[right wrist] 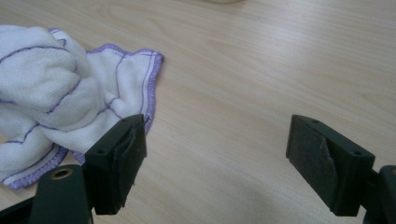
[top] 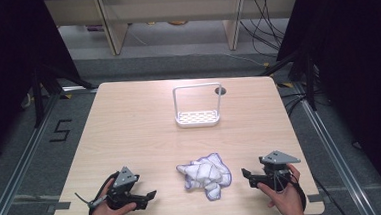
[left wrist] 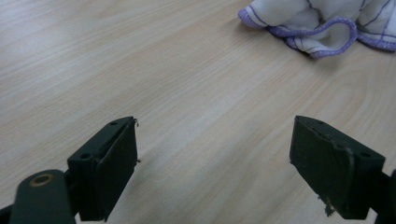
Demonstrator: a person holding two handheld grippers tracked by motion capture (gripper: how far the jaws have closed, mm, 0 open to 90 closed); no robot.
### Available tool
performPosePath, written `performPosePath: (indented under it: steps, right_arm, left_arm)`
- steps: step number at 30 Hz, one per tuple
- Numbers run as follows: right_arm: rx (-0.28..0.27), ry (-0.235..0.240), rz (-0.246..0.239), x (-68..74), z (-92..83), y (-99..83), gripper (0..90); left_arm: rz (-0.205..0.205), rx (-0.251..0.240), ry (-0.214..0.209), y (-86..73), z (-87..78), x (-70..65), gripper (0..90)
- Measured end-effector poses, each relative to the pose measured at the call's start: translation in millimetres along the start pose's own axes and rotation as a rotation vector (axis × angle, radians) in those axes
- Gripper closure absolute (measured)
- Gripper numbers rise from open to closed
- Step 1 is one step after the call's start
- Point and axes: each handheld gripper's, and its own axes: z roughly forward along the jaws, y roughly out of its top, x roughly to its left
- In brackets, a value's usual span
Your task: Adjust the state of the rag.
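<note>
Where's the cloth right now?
In the high view the cloth lies crumpled at the table's near edge, between the left gripper and right gripper, nearer than the rack.

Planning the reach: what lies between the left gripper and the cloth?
Bare tabletop separates the left gripper from the cloth, as the left gripper view shows.

Both hands are holding their tools low and level: the left gripper and right gripper are gaping wide, pointing inward.
</note>
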Motion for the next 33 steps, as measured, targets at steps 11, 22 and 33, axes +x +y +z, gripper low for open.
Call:
performPosePath:
  steps: [11, 22, 33]
  right_arm:
    - [-0.014, -0.008, -0.034, 2.6, 1.2, 1.9, 22.0]
    - [-0.015, -0.007, -0.03, 2.7, 1.2, 2.1, 22.3]
    - [-0.009, -0.01, -0.053, 2.5, 1.4, 2.0, 23.1]
  left_arm:
    - [-0.07, -0.027, -0.046, 2.1, 6.4, -4.9, 14.9]
    - [-0.087, -0.056, -0.061, 9.7, 11.2, -9.8, 16.1]
    - [0.024, -0.07, -0.164, 24.9, 34.1, -52.4, 32.3]
